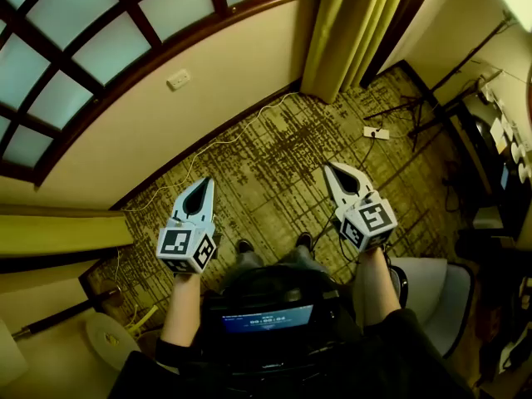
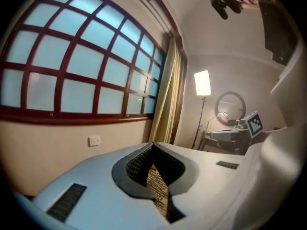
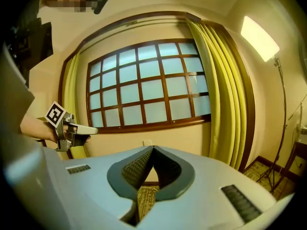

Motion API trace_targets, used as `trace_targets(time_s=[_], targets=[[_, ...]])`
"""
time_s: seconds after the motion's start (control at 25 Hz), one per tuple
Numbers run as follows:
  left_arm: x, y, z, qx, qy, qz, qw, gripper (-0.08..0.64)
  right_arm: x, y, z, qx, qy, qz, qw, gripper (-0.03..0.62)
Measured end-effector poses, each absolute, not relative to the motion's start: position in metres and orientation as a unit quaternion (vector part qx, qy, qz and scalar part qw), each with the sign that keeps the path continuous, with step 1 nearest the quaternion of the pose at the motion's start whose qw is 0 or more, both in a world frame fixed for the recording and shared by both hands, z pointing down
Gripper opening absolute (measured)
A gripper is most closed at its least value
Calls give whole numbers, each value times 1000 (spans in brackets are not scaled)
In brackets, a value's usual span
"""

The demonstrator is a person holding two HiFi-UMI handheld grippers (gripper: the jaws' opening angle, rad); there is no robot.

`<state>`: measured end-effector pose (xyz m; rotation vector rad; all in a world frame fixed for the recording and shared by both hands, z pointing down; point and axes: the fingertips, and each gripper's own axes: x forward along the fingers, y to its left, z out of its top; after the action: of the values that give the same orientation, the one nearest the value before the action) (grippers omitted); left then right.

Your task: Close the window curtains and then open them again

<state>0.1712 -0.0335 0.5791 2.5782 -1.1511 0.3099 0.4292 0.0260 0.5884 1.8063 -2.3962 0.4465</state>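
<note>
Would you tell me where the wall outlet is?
In the head view, the wall outlet sits upper left, just below the window and left of the yellow curtain.

patterned carpet floor (image 1: 274,181), white cable (image 1: 208,145) near the wall, perhaps a power strip (image 1: 376,132)

L tool (image 1: 204,183), R tool (image 1: 329,167): white, black-lined, b/w marker cubes (image 1: 187,249); dark sleeves (image 1: 403,343)

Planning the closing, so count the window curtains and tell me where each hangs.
2. The right curtain is bunched at the window's right edge; the left curtain is bunched at its left edge. The whole window shows, so likely none is hidden.
</note>
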Motion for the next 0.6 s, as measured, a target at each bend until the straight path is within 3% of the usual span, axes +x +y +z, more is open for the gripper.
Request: trace_targets(time_s=[0.24, 0.6], targets=[[149, -37, 550, 894, -424, 103, 105, 0, 426, 21, 568, 589, -799, 102, 65, 12], [178, -38, 550, 901, -407, 116, 93, 0, 440, 27, 573, 591, -795, 114, 83, 12]])
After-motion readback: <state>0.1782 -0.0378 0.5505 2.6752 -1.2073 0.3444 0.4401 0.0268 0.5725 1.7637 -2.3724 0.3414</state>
